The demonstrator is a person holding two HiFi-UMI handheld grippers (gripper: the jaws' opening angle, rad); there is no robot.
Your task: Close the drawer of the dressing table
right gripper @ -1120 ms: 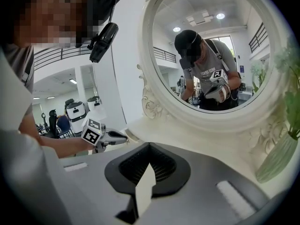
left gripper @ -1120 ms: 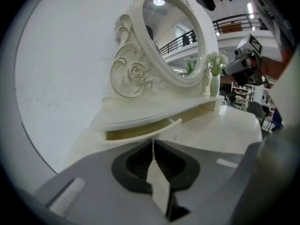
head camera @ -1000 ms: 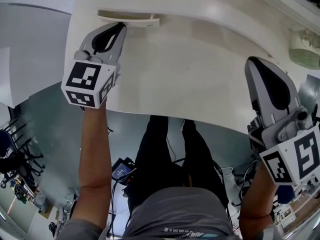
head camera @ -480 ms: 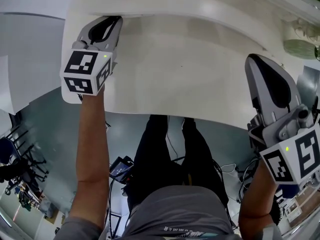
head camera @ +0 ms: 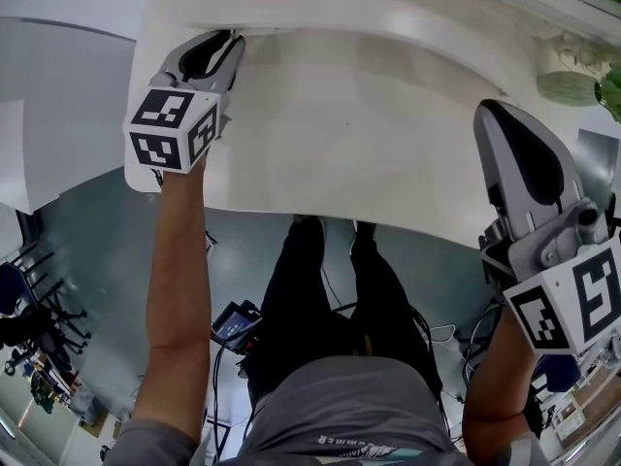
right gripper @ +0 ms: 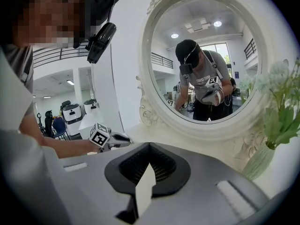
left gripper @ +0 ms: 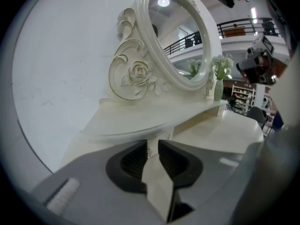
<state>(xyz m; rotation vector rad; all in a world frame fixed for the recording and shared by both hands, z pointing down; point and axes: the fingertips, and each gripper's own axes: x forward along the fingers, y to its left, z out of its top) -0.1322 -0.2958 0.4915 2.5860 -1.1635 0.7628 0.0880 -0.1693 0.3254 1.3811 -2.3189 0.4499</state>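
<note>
The cream dressing table point(head camera: 369, 134) has a raised back shelf point(left gripper: 140, 118). The drawer front point(left gripper: 158, 136) sits flush under that shelf's lip. My left gripper point(head camera: 231, 39) reaches to the table's far left with its tips at the drawer. In the left gripper view, the left gripper point(left gripper: 152, 149) has its jaws a narrow gap apart around the small drawer knob point(left gripper: 148, 150). My right gripper point(head camera: 493, 115) hangs over the table's right side, away from the drawer. The right gripper point(right gripper: 149, 159) is shut with nothing in it.
An oval mirror point(left gripper: 173, 36) in a carved frame stands on the shelf. A glass vase of flowers point(right gripper: 274, 125) is at the far right, seen as a green vase point(head camera: 572, 85) in the head view. The person's legs point(head camera: 330, 299) are below the table's front edge.
A second ago the drawer stuck out from under the shelf. It has slid in flush, and my left gripper went forward with it. The right gripper stayed still.
</note>
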